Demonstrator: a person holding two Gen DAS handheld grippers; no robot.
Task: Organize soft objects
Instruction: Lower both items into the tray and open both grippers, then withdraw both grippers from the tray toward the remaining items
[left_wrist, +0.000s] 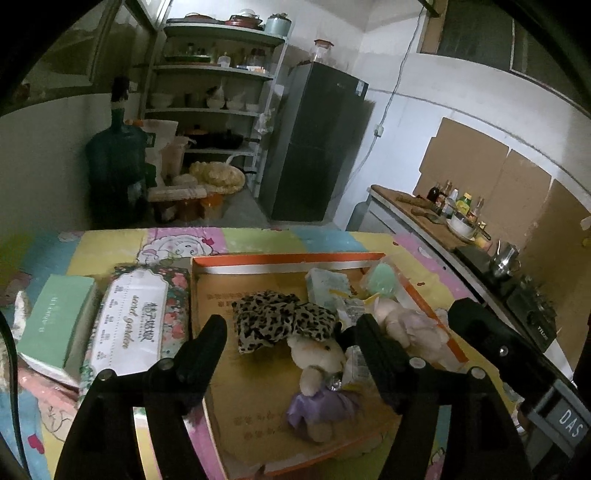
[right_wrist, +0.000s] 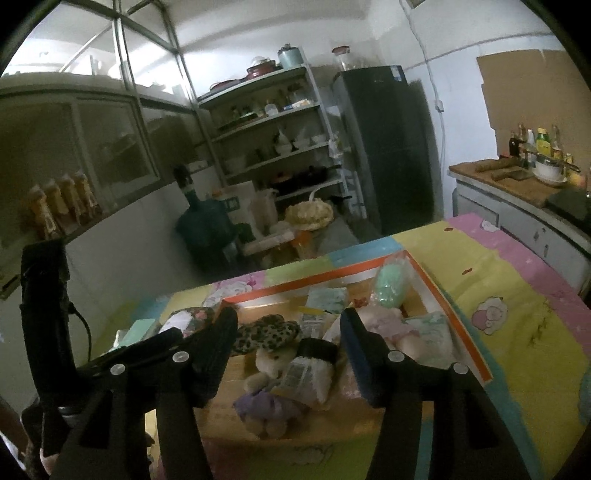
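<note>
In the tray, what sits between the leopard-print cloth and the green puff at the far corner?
In the left wrist view, a pale tissue pack lies between the leopard-print cloth and the green puff, inside the tray.

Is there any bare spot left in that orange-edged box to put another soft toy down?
Yes: the box floor is bare left of the leopard-print cloth. The right half is crowded with the plush bear, packets and green puff.

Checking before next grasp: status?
Left gripper and right gripper open, empty. Bear toy, leopard cloth in orange tray. Nothing blocking.
</note>
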